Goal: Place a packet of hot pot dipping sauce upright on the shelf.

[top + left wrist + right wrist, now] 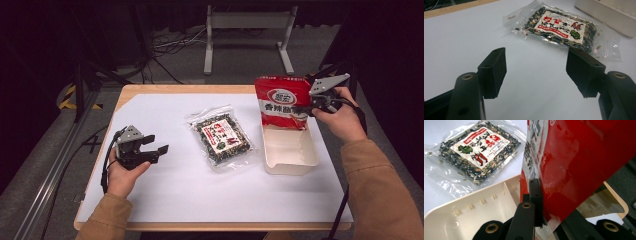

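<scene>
The right gripper [311,106] is clamping the red pouch [282,102] by its edge and holding it upright, with the pouch's lower end hanging just inside the far end of the cream tray [290,150]. In the right gripper view, the pouch [584,162] is sitting directly between the jaws, which are pressing against its glossy face, and the tray [474,207] is lying immediately below and ahead of that gripper. The left gripper [152,145] is resting low over the white surface [175,190] with its jaws spread apart and gripping nothing. The clear bag of dried mix [559,27] is lying flat ahead of the left gripper, apart from its jaws, and between the two grippers in the high view.
</scene>
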Motion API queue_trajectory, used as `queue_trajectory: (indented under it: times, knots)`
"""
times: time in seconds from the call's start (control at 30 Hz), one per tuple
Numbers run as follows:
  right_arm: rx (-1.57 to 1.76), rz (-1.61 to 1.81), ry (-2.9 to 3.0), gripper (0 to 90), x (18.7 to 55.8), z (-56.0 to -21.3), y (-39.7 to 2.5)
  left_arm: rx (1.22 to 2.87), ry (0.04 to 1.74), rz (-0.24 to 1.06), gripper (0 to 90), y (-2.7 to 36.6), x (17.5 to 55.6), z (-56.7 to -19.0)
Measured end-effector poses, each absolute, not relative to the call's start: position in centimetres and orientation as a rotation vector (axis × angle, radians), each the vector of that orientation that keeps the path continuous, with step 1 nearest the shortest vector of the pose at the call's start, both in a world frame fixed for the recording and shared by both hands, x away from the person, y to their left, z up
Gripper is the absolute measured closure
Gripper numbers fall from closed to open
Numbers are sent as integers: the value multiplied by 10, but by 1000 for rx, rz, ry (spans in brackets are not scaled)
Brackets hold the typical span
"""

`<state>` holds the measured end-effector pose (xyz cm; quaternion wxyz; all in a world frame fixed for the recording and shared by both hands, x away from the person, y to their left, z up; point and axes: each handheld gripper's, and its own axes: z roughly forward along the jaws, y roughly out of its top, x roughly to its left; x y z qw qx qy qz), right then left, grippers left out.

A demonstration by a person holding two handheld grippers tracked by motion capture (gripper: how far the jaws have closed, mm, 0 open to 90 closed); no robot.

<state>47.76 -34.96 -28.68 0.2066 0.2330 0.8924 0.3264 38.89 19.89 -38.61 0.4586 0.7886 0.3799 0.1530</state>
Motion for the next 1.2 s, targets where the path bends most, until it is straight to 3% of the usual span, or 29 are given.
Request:
queue_trajectory:
  times: [0.47, 1.2]
  knots:
    - [654, 917, 2458, 891, 485, -307, -346, 1949, 958, 369, 333, 198, 390, -388]
    - [936, 1021, 2412, 890, 482, -340, -377, 1944, 958, 359, 332, 198, 390, -388]
